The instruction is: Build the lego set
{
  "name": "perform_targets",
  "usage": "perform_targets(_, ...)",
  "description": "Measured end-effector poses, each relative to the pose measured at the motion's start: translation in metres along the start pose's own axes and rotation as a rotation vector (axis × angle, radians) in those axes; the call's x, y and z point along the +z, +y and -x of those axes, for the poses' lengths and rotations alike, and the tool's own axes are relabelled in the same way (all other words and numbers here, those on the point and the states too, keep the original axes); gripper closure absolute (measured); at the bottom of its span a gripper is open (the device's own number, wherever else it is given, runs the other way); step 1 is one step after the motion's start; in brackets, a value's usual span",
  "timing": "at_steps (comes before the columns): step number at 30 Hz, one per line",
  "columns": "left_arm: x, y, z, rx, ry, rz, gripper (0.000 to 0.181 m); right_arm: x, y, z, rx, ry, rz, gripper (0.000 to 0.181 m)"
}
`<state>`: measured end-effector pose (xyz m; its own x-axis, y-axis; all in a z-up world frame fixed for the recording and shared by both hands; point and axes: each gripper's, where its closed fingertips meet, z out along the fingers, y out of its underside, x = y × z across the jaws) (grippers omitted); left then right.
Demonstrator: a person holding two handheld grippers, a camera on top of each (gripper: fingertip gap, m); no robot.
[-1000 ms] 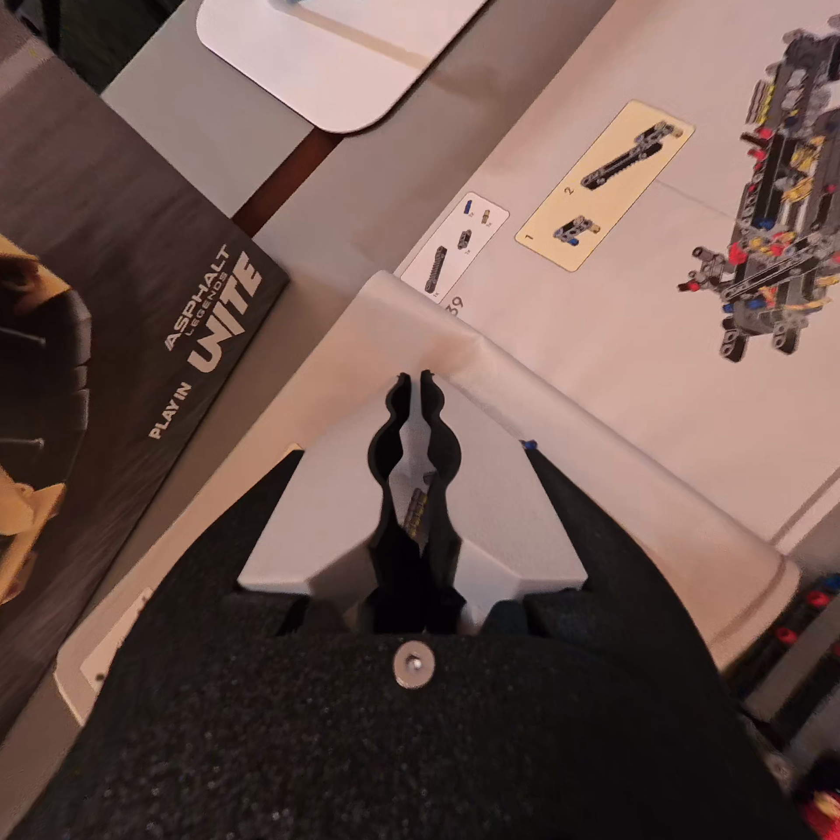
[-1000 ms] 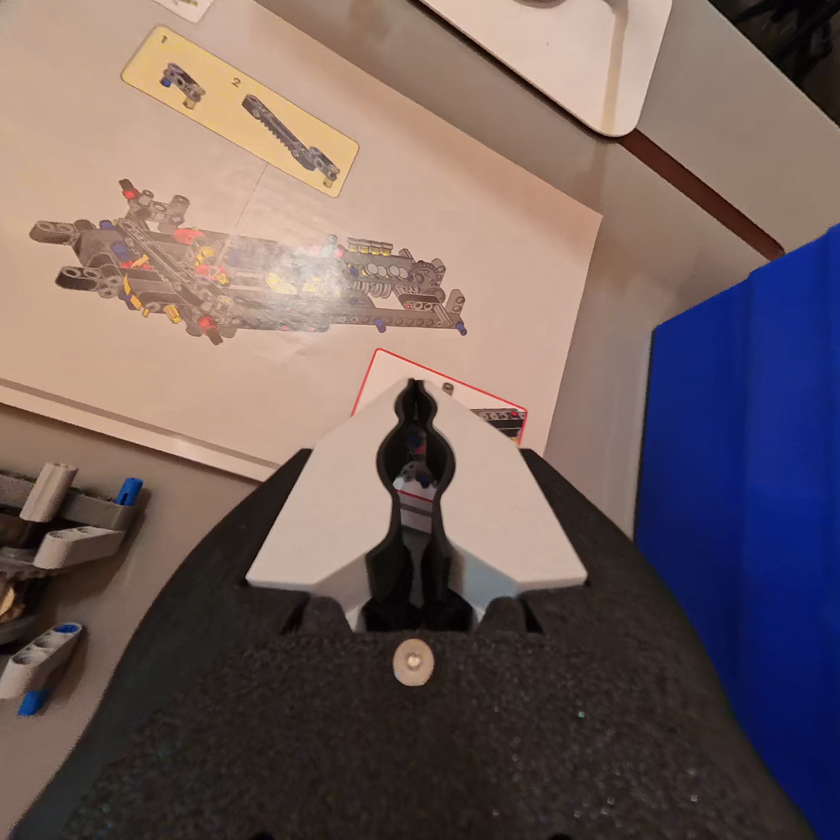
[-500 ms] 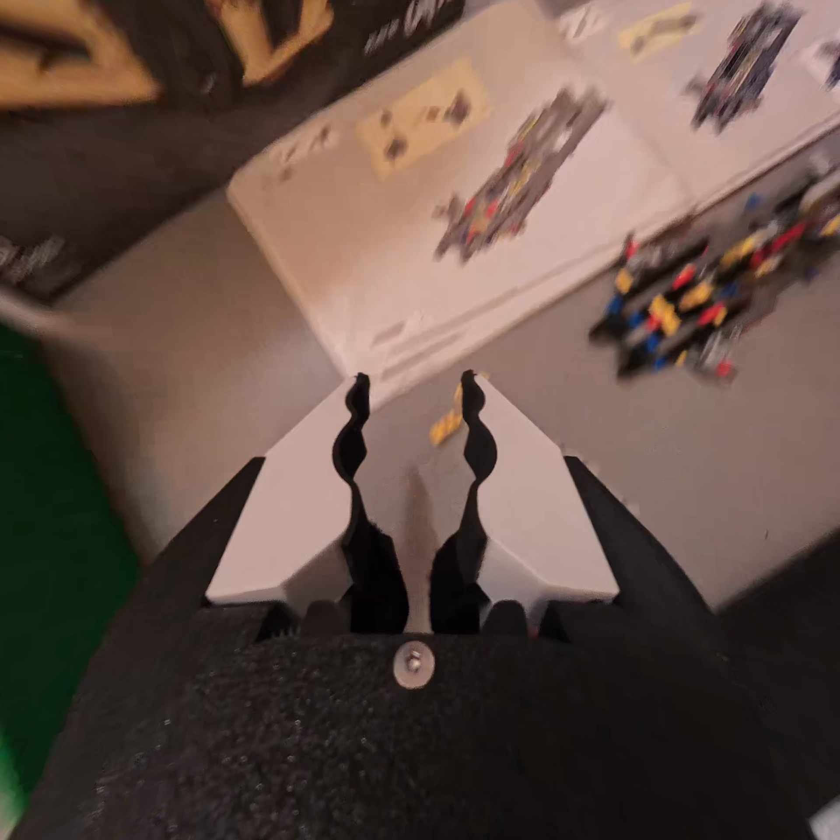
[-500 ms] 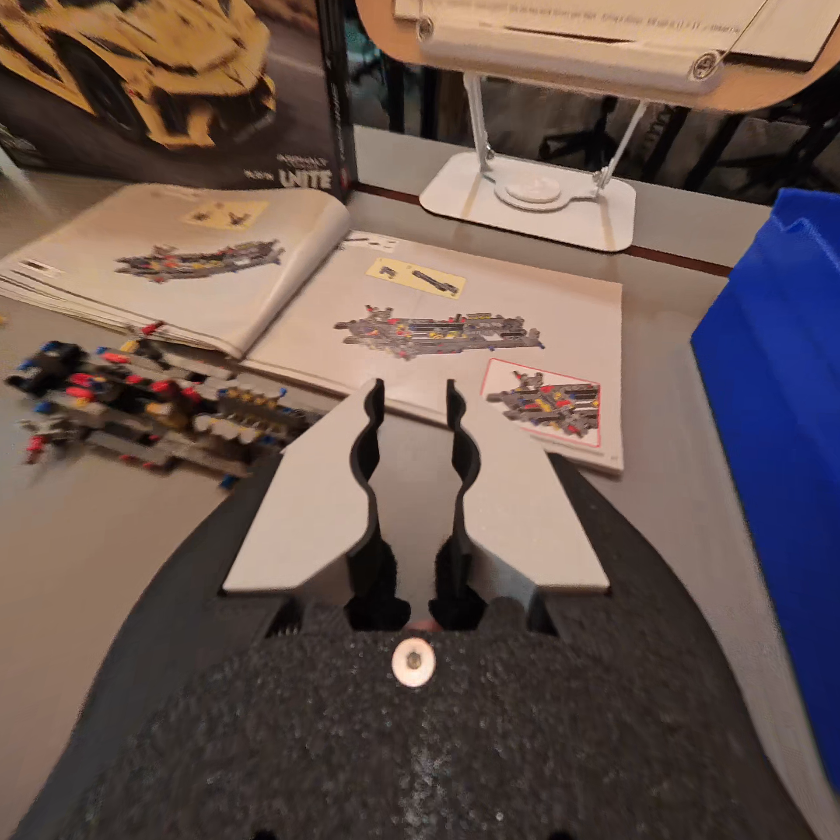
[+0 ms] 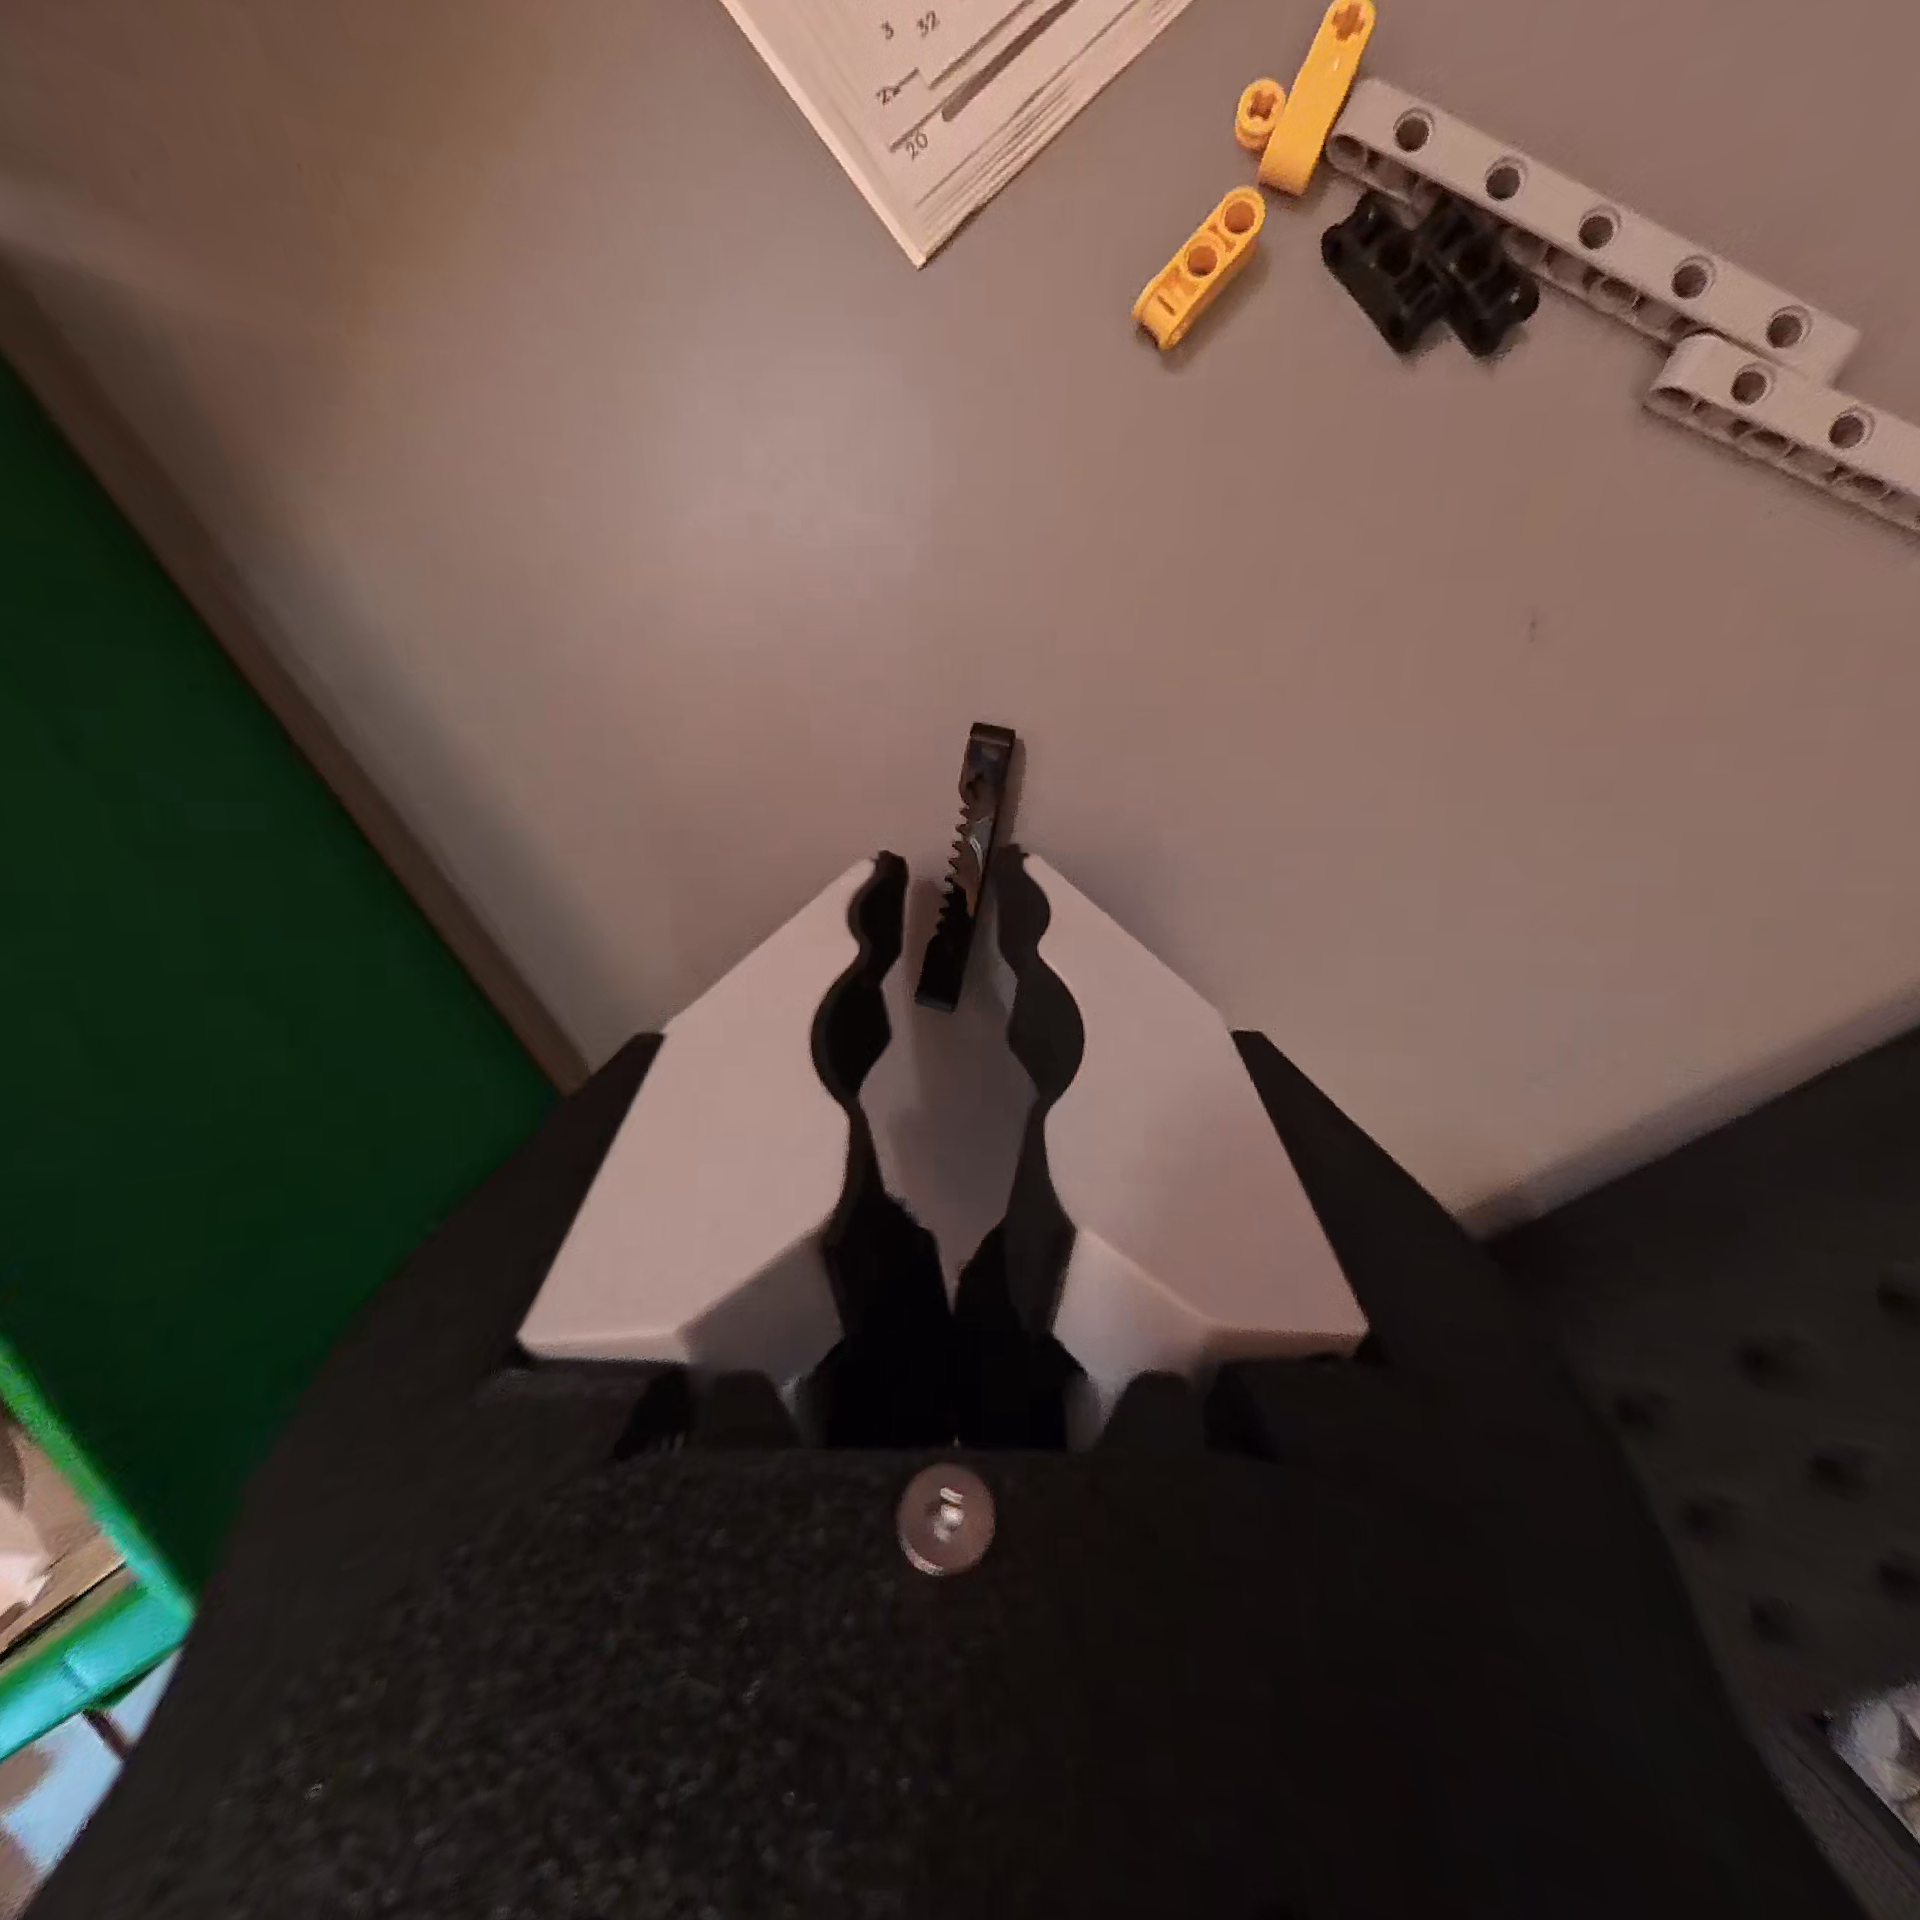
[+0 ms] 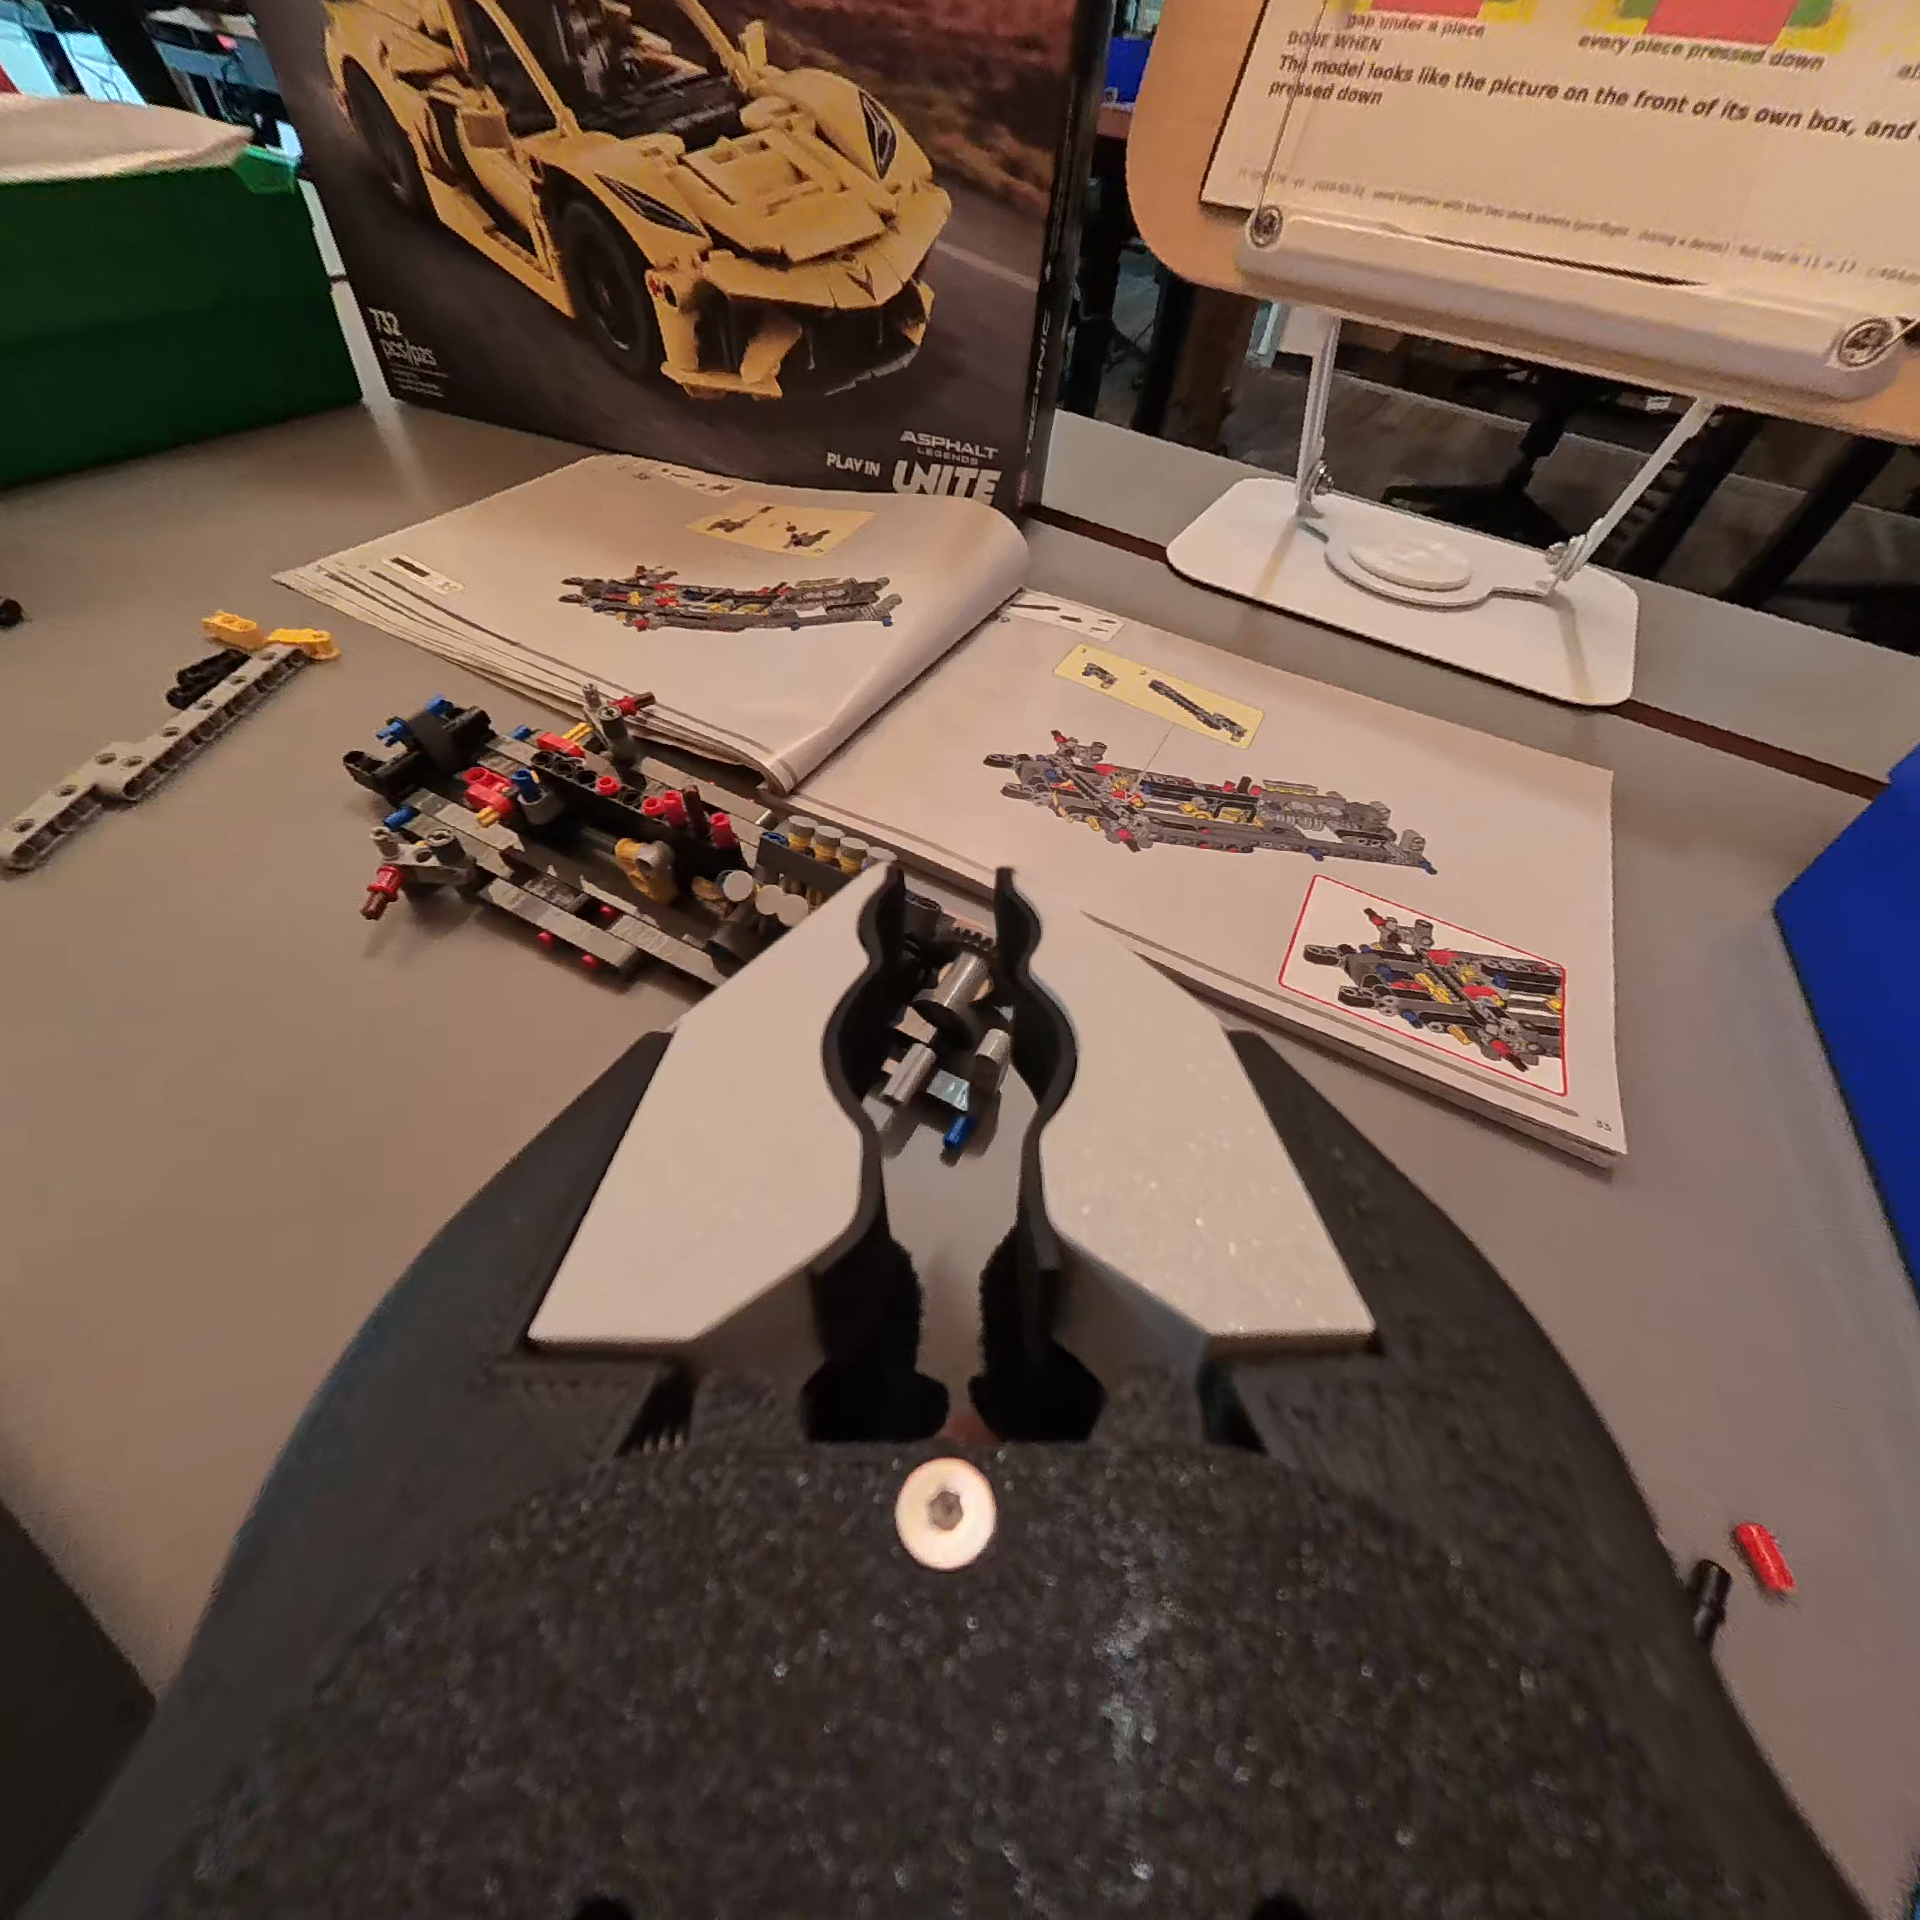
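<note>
Our left gripper (image 5: 948, 862) hangs over the grey table (image 5: 1247, 675), fingers parted, a black toothed rack piece (image 5: 971, 873) lying between the tips against the right finger. Our right gripper (image 6: 943, 883) is also released, its tips over the near end of the partly built chassis (image 6: 582, 821), beside the open instruction booklet (image 6: 1195, 790)

Two handheld grippers, both pointing forward and down over a table.

The left gripper (image 5: 948, 868) is tilting steeply downward, its two grey fingers (image 5: 727, 1122) standing a small way apart, with a gap showing between the wavy black inner edges. The right gripper (image 6: 945, 888) is angling more shallowly forward, its fingers (image 6: 1174, 1143) likewise parted by a narrow gap, and neither pair is pressing on anything.
</note>
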<state>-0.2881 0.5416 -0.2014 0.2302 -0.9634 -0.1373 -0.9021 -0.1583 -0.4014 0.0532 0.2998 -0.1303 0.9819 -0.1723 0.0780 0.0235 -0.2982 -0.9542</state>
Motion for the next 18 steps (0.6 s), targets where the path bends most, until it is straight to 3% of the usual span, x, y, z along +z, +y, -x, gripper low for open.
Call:
perform_targets(7,0.005,0.003,-0.007,0.056,-0.008,0.006,0.176,-0.006,-0.009,-0.007,0.079,-0.015,-0.052,0.167)
perform_targets(9,0.001,-0.010,-0.016,0.034,0.010,-0.025,0.176,-0.006,-0.011,-0.008,0.087,-0.016,-0.060,0.167)
perform_targets(11,-0.012,-0.049,-0.051,0.024,0.102,-0.143,0.176,-0.006,-0.013,-0.009,0.088,-0.016,-0.069,0.168)
perform_targets(14,-0.028,-0.114,-0.146,0.066,0.315,-0.308,0.176,-0.007,-0.015,-0.011,0.085,-0.008,-0.078,0.168)
perform_targets(18,-0.006,-0.155,-0.239,0.132,0.411,-0.294,0.176,-0.011,-0.016,-0.014,0.083,0.002,-0.089,0.168)
